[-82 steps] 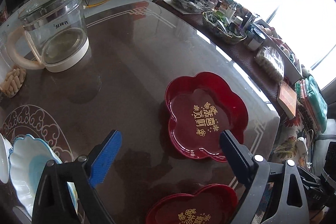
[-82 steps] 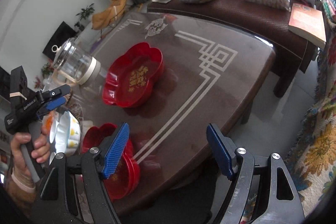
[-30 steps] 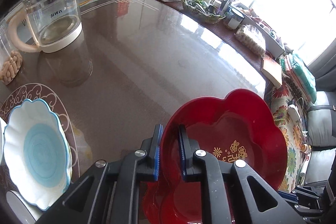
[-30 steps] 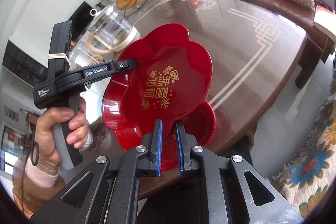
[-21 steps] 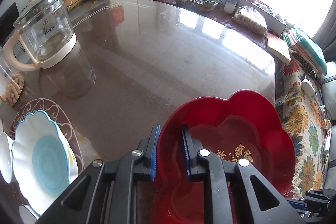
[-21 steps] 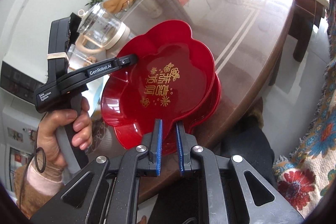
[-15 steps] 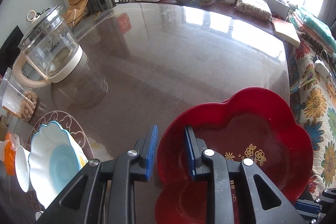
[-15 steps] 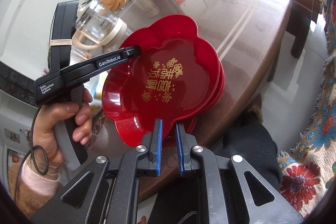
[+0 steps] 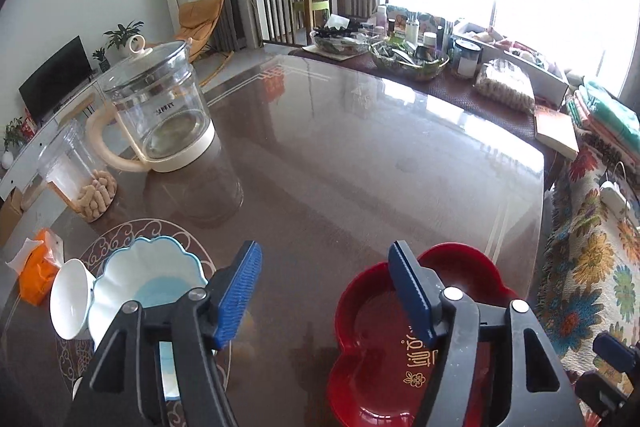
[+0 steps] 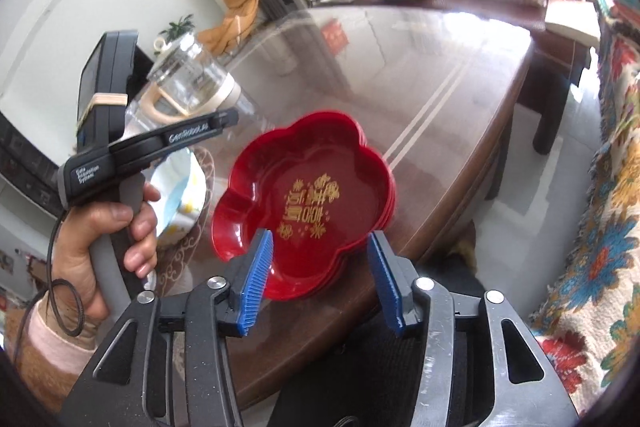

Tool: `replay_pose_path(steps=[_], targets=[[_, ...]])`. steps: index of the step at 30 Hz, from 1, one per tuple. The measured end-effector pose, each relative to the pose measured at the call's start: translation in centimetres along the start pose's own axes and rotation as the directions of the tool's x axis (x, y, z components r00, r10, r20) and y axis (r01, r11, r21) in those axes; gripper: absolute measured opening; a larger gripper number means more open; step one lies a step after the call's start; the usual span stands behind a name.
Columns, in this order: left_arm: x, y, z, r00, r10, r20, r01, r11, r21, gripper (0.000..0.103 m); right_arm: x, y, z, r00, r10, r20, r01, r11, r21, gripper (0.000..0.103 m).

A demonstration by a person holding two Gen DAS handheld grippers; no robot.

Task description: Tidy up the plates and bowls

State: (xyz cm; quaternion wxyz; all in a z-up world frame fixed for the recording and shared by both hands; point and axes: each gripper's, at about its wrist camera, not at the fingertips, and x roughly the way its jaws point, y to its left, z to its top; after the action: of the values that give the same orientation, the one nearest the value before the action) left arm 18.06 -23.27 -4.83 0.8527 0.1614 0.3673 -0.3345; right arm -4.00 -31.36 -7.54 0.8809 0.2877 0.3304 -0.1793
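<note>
Both grippers stood wide open, holding nothing; the red plates (image 10: 304, 203) lay stacked ahead of the right gripper (image 10: 320, 277); the blue-and-white bowl (image 9: 150, 279) lay left of the left gripper (image 9: 326, 297), judged nearer to it.

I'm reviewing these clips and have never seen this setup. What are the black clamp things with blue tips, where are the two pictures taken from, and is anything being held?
No robot here: a person holds a two-finger gripper in each hand, each with a fisheye camera looking along its blue-padded fingers. One picture is from the left gripper, the other from the right gripper, which also shows the left hand. Both grippers are open and hold nothing. On the glossy brown table sits a stack of red flower-shaped plates, a blue and white scalloped bowl with a white bowl beside it, and a glass kettle.
</note>
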Motion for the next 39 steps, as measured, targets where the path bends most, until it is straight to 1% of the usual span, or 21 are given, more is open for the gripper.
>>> replay_pose_path(steps=[1, 2, 3, 4, 5, 7, 8, 9, 11, 13, 14, 17, 19, 21, 24, 26, 28, 32, 35, 37, 39], targets=[[-1.5, 0.1, -0.4, 0.999, 0.009, 0.034, -0.009, 1.0, -0.014, 0.084, -0.9, -0.1, 0.0, 0.998, -0.024, 0.06, 0.025, 1.0, -0.017, 0.063], [-2.9, 0.2, -1.0, 0.998, 0.02, 0.067, -0.018, 0.999, -0.029, 0.088, -1.8, 0.0, 0.0, 0.992, -0.047, 0.115, 0.051, 0.998, -0.033, 0.064], [-4.4, 0.2, -1.8, 0.995, 0.03, 0.093, -0.025, 0.998, -0.051, 0.094, -2.4, 0.1, -0.2, 0.985, -0.073, 0.158, 0.081, 0.996, -0.048, 0.069], [-5.7, 0.2, -2.8, 0.994, 0.036, 0.104, -0.028, 0.996, -0.081, 0.1, -2.7, 0.4, -0.3, 0.977, -0.1, 0.188, 0.113, 0.992, -0.059, 0.071], [-6.8, 0.3, -4.0, 0.994, 0.036, 0.107, -0.023, 0.992, -0.122, 0.102, -3.0, 0.6, -0.6, 0.97, -0.125, 0.208, 0.141, 0.988, -0.064, 0.072], [-8.4, 0.1, -6.9, 0.995, 0.009, 0.104, 0.012, 0.981, -0.194, 0.103, -3.2, 0.9, -0.9, 0.962, -0.152, 0.228, 0.173, 0.982, -0.077, 0.072], [-9.0, -0.3, -8.3, 0.995, -0.005, 0.098, 0.025, 0.978, -0.207, 0.103, -3.1, 0.9, -1.2, 0.958, -0.16, 0.237, 0.184, 0.979, -0.084, 0.072], [-9.4, -0.7, -9.5, 0.996, -0.002, 0.09, 0.021, 0.978, -0.208, 0.103, -3.1, 1.1, -1.5, 0.954, -0.168, 0.249, 0.196, 0.976, -0.092, 0.072], [-10.4, -1.7, -11.4, 0.995, 0.056, 0.085, -0.039, 0.981, -0.188, 0.103, -3.8, 1.0, -2.2, 0.945, -0.176, 0.277, 0.214, 0.97, -0.112, 0.072], [-11.6, -2.2, -12.8, 0.986, 0.138, 0.094, -0.119, 0.976, -0.183, 0.103, -4.2, 1.3, -2.6, 0.936, -0.182, 0.302, 0.229, 0.965, -0.125, 0.072], [-12.1, -2.2, -13.4, 0.983, 0.158, 0.098, -0.137, 0.972, -0.19, 0.103, -4.6, 1.5, -2.9, 0.93, -0.189, 0.315, 0.24, 0.962, -0.132, 0.073], [-13.3, -1.6, -14.6, 0.981, 0.167, 0.096, -0.144, 0.967, -0.211, 0.103, -5.1, 2.1, -3.2, 0.911, -0.206, 0.357, 0.274, 0.95, -0.151, 0.078], [-13.6, -1.2, -15.0, 0.981, 0.168, 0.092, -0.144, 0.965, -0.22, 0.103, -5.3, 2.6, -3.6, 0.904, -0.204, 0.375, 0.283, 0.944, -0.168, 0.079], [-13.9, -0.6, -15.1, 0.979, 0.181, 0.089, -0.157, 0.961, -0.228, 0.103, -5.2, 3.0, -3.7, 0.905, -0.204, 0.374, 0.288, 0.94, -0.183, 0.079], [-14.3, -0.1, -15.3, 0.971, 0.219, 0.098, -0.19, 0.951, -0.244, 0.103, -5.1, 3.6, -4.0, 0.909, -0.185, 0.373, 0.276, 0.938, -0.208, 0.079], [-14.3, 0.3, -15.5, 0.966, 0.243, 0.091, -0.213, 0.943, -0.257, 0.103, -5.0, 4.1, -4.1, 0.912, -0.17, 0.373, 0.269, 0.935, -0.232, 0.079], [-14.2, 0.7, -15.8, 0.961, 0.266, 0.078, -0.236, 0.932, -0.275, 0.103, -4.9, 4.4, -4.1, 0.912, -0.172, 0.372, 0.277, 0.927, -0.251, 0.079], [-14.1, 1.9, -16.7, 0.968, 0.247, 0.047, -0.22, 0.921, -0.321, 0.103, -4.7, 5.1, -4.2, 0.915, -0.163, 0.369, 0.28, 0.916, -0.288, 0.079], [-14.3, 2.3, -17.4, 0.969, 0.243, 0.054, -0.215, 0.926, -0.312, 0.103, -4.5, 5.6, -4.5, 0.922, -0.145, 0.358, 0.263, 0.915, -0.306, 0.079], [-14.7, 2.1, -17.9, 0.963, 0.258, 0.071, -0.23, 0.934, -0.272, 0.103, -4.4, 5.8, -4.7, 0.928, -0.129, 0.348, 0.248, 0.914, -0.321, 0.079], [-14.9, 2.2, -18.4, 0.957, 0.276, 0.086, -0.247, 0.937, -0.247, 0.103, -4.4, 6.1, -5.1, 0.929, -0.123, 0.349, 0.246, 0.909, -0.336, 0.079]])
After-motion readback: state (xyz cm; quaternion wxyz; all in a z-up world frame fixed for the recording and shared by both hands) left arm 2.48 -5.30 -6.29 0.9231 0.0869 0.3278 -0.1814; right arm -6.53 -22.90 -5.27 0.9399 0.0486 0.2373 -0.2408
